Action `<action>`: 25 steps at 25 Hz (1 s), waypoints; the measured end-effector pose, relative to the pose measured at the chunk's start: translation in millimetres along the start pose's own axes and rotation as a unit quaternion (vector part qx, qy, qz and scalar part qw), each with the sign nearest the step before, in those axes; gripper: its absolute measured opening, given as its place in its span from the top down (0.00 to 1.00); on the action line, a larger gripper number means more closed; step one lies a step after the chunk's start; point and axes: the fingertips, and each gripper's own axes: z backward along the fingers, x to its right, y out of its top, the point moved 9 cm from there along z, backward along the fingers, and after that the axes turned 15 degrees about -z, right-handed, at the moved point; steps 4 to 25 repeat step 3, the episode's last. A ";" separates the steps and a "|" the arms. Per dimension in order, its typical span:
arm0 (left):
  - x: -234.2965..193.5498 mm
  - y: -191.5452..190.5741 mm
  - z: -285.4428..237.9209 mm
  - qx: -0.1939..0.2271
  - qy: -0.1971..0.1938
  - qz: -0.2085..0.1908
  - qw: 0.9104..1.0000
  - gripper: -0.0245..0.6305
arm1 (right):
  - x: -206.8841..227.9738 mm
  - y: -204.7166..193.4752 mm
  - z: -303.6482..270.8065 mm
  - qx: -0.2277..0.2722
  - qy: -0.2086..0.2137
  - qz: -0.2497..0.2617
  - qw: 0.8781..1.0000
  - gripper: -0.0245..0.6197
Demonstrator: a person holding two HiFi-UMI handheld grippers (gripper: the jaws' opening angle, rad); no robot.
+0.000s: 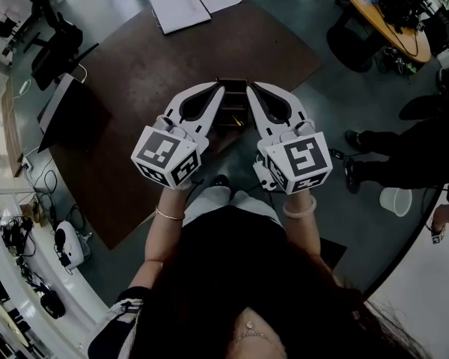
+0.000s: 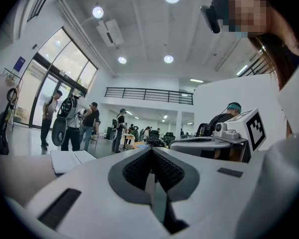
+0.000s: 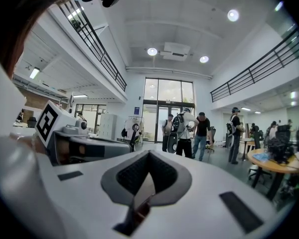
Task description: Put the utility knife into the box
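Observation:
Both grippers are held up side by side close to the head camera, above a dark brown table (image 1: pixel 135 73). My left gripper (image 1: pixel 221 88) (image 2: pixel 151 151) is shut, its jaws meeting at the tips with nothing between them. My right gripper (image 1: pixel 249 87) (image 3: pixel 149 153) is shut and empty too. A dark box (image 1: pixel 233 114) shows partly in the gap between them on the table. No utility knife shows in any view. Each gripper view looks out level across the room and catches the other gripper beside it.
White papers (image 1: pixel 181 6) (image 2: pixel 65 161) lie at the table's far edge. A dark chair (image 1: pixel 56 47) stands at the left and a round wooden table (image 1: pixel 393 17) at the far right. A seated person's legs (image 1: pixel 404 155) and a white bucket (image 1: pixel 396 200) are at the right. Several people stand far off (image 3: pixel 189 131).

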 end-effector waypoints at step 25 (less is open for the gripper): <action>-2.0 -2.1 0.7 -0.002 0.001 0.001 1.000 0.96 | -1.7 -0.8 -1.8 -0.001 0.006 0.003 1.000 0.94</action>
